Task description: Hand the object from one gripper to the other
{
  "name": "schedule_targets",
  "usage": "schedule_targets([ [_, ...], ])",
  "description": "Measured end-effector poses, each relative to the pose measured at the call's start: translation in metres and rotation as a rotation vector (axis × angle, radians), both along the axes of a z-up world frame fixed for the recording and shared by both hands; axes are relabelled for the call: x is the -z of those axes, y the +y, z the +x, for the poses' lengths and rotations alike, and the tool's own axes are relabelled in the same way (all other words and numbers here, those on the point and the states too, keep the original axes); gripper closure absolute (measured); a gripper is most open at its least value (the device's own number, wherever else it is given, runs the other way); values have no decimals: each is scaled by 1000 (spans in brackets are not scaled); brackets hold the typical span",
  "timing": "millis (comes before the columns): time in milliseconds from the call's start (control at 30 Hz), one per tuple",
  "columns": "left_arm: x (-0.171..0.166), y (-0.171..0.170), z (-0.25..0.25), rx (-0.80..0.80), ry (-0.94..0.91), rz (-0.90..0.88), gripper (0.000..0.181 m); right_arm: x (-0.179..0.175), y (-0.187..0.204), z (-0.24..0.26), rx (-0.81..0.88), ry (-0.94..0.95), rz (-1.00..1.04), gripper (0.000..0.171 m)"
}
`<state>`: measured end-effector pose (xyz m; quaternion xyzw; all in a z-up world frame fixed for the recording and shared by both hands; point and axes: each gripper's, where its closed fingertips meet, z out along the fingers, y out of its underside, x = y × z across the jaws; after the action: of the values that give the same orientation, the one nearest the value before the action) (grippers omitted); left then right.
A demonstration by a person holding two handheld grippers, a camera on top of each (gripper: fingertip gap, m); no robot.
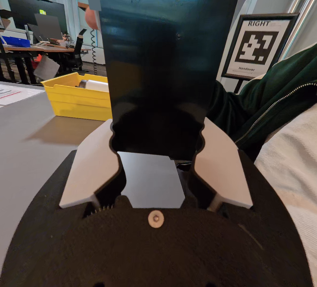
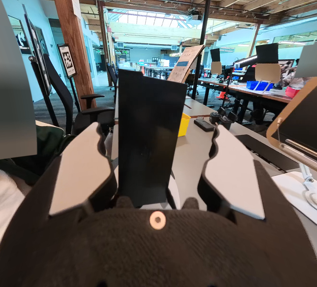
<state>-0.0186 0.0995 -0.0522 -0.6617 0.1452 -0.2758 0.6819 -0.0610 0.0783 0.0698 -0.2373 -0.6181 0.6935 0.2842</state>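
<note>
Handover's about halfway: my left gripper (image 1: 157, 134) clamps the black panel (image 1: 164, 47), right gripper (image 2: 157, 143) wide open around it (not yet gripping).

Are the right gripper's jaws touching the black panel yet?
Apart. The right wrist view shows the right gripper with jaws spread wide and clear table visible on both sides of the black panel.

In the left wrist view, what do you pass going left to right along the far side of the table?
White paper sheet → yellow bin → black panel held upright → framed marker sign → dark green sleeve.
</note>
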Motion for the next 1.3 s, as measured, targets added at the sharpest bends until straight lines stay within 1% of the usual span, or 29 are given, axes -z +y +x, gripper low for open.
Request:
schedule_targets([
  [200,-1,-1,-17,-43,-5,-1,91,-7,13,-1,36,32,-33,56],
  [433,5,2,-26,-94,14,-25,91,-6,12,-1,53,47,2,59],
  [500,8,4,-31,-131,34,-40,91,-5,11,-1,58,49,9,61],
  [567,12,7,-40,-202,83,-64,91,-4,12,-2,75,47,26,63],
  [633,18,8,-56,-303,182,-96,91,-3,15,-4,101,41,47,68],
  [700,22,7,-76,-415,323,-133,91,-4,21,-4,124,22,53,76],
  [867,15,-12,-128,-661,704,-201,92,-6,42,-4,140,-82,-28,99],
  [933,13,-22,-147,-749,914,-249,91,-1,45,-5,127,-128,-29,98],
  [1000,10,-32,-162,-823,1121,-295,91,12,47,-11,145,-177,22,97],
  [1100,7,-42,-173,-866,1325,-362,91,39,45,-21,173,-257,116,99],
  [1200,4,-48,-179,-893,1509,-409,91,61,41,-30,178,-297,164,100],
  [1300,2,-49,-177,-895,1558,-413,91,77,40,-36,170,-317,166,102],
])
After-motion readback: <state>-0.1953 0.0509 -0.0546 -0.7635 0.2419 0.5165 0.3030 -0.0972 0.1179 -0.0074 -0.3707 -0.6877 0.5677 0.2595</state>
